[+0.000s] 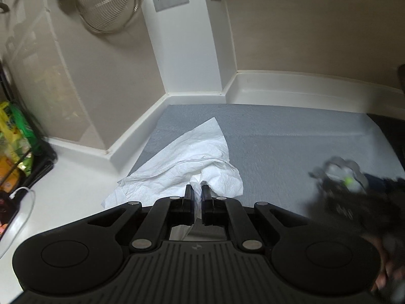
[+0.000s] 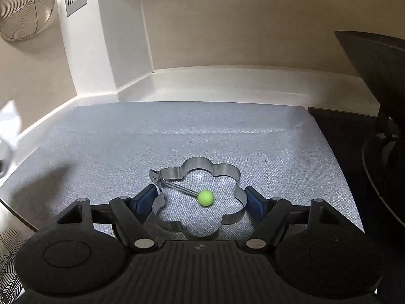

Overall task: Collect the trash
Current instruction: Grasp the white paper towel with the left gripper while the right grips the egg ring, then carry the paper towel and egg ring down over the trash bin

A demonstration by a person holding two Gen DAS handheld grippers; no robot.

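A crumpled white paper towel (image 1: pixel 182 167) lies on the grey mat (image 1: pixel 291 136) near the counter's back left corner. My left gripper (image 1: pixel 198 190) is shut on the near edge of the towel. A flower-shaped metal egg ring (image 2: pixel 215 172) with a green knob (image 2: pixel 205 197) sits on the mat (image 2: pixel 177 131). My right gripper (image 2: pixel 200 202) has its blue fingers (image 2: pixel 143 201) against both sides of the ring, gripping it. The ring and right gripper show blurred in the left wrist view (image 1: pixel 341 174). The towel shows blurred at the right wrist view's left edge (image 2: pixel 8 126).
A wire strainer (image 1: pixel 111 2) hangs on the wall. A black rack with colourful packets (image 1: pixel 15 147) stands at the left. A dark appliance (image 2: pixel 379 101) stands right of the mat. White counter (image 1: pixel 71 177) surrounds the mat.
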